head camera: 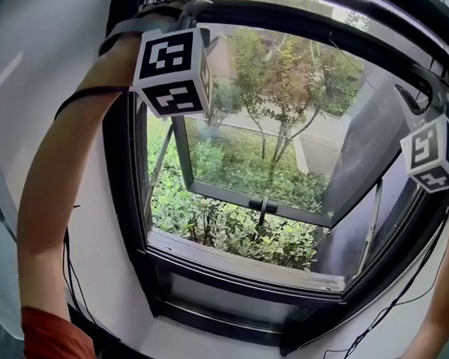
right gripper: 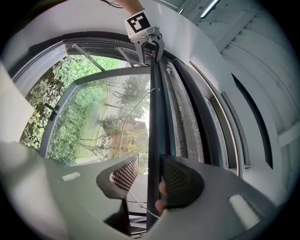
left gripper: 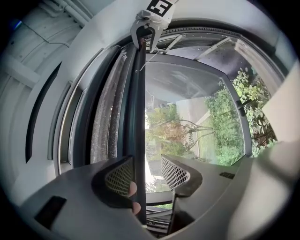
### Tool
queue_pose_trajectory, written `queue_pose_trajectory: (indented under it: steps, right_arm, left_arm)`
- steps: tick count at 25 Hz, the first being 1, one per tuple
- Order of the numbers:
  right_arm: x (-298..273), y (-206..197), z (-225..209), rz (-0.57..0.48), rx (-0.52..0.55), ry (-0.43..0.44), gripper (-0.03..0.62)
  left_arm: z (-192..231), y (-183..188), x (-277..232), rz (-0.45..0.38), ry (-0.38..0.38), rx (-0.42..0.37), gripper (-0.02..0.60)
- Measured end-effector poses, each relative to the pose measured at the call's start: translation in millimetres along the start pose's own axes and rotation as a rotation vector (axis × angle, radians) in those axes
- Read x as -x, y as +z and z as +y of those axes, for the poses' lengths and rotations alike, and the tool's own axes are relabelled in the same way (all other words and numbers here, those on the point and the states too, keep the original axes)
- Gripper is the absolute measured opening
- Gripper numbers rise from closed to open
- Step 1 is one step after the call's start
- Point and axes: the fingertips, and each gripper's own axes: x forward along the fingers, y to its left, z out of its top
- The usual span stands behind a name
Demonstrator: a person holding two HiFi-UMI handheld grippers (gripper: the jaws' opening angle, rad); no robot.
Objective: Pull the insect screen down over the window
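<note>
While apart, jaws astride the screen bar (left gripper: 138, 117).

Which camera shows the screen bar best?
The right gripper view: the bar runs up the middle, from the right claw to the left claw. The left gripper view shows it about as well, mirrored. The head view gives only a dark curve of it along the top.

Matt dark metal screen bar (left gripper: 138, 117), glossy glass pane (head camera: 287, 133), smooth white wall (head camera: 106, 281)
</note>
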Motion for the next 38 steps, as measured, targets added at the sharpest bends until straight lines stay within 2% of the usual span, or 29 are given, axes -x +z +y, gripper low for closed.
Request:
queue_pose_trajectory:
  steps: [7,20,31,38]
  right_arm:
    - [11.1,4.2,16.7,-0.025,-0.013,-0.015,0.161]
    - [25.1,4.7,50.5,0.008,0.028,0.003,0.161]
    - [38.8,8.2,79.0,0.004,0.016,0.017,0.161]
    - [44.8,6.9,94.2,0.041,0.013,-0.019,0.161]
  left_arm:
    - [-19.9,0.4,9.9,-0.020,0.010,0.014,0.187]
    - [-51.4,0.4,25.3,-0.012,-0.022,-0.014,0.186]
    - [-80.1,0.9,39.1,-0.013,0.001,-0.022,0.187]
    - [-95.2,1.6,46.2,0.010,0.016,-0.020,0.187]
